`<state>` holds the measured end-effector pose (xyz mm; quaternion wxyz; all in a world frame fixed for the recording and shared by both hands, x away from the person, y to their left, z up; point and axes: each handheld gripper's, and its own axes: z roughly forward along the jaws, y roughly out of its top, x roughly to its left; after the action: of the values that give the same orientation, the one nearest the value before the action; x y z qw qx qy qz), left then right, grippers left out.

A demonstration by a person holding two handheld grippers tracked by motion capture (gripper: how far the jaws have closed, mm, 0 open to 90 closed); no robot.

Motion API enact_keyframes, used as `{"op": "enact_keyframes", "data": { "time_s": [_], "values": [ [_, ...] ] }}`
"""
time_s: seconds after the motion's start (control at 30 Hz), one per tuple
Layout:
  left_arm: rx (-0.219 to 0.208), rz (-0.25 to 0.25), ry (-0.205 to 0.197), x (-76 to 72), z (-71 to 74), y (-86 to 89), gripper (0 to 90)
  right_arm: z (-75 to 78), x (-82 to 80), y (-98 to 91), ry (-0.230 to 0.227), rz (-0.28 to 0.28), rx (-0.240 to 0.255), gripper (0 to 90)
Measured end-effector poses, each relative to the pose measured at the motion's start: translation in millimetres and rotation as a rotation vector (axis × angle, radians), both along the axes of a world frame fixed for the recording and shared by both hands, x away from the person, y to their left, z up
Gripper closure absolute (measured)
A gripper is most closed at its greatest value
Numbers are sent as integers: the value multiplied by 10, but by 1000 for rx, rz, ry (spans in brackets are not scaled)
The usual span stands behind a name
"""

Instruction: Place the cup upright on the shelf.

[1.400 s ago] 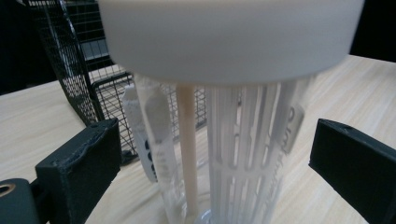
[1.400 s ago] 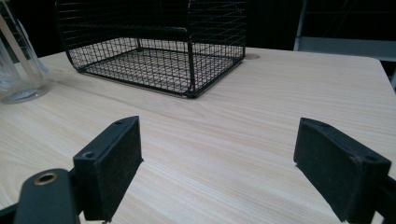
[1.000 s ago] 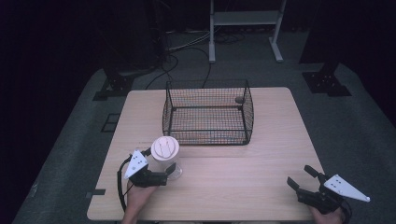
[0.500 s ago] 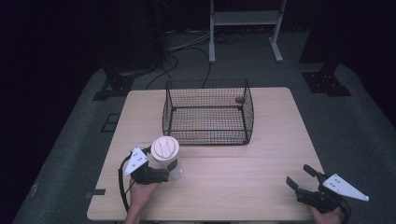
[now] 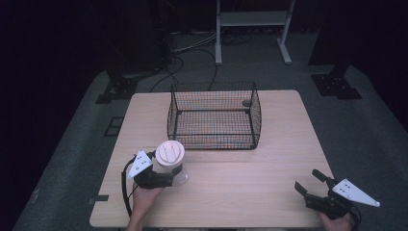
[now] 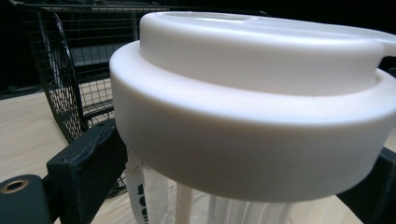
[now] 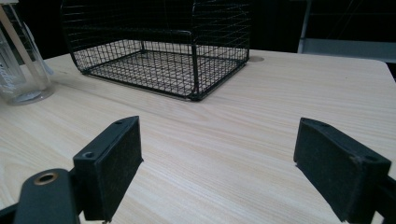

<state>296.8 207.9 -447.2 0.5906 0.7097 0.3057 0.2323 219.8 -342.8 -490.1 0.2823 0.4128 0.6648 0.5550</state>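
A clear tumbler with a white lid (image 5: 170, 154) stands on the wooden table (image 5: 250, 178) near its front left. My left gripper (image 5: 171, 177) reaches around the tumbler just below the lid. Its jaws have just been closing, and in the left gripper view the black pads (image 6: 88, 163) sit against the clear wall under the lid (image 6: 252, 116). My right gripper (image 5: 307, 179) rests near the front right corner, open with nothing between its jaws (image 7: 215, 168). In the right gripper view the tumbler (image 7: 18, 60) stands far to the left.
A black wire basket (image 5: 211, 87) stands at the middle back of the table, open at the top; it also shows ahead in the right gripper view (image 7: 154, 46). Bare wood lies between the two grippers. Dark floor, cables and a metal stand lie beyond the table.
The left gripper's jaws have drawn in around the tumbler. Both hands and the tumbler stay where they were.
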Motion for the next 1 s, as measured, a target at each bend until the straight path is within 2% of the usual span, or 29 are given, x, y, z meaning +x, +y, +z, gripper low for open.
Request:
{"op": "enact_keyframes", "data": {
  "time_s": [0.2,0.5,1.0],
  "values": [
    [13,-12,5,14,-8,-1,62,-2,0,-1,4,-1,3,142],
    [14,-36,-5,9,-10,-12,143,-2,1,-2,5,1,4,142],
    [32,-48,2,21,17,-6,152,-4,12,8,7,10,3,142]
  ]
}}
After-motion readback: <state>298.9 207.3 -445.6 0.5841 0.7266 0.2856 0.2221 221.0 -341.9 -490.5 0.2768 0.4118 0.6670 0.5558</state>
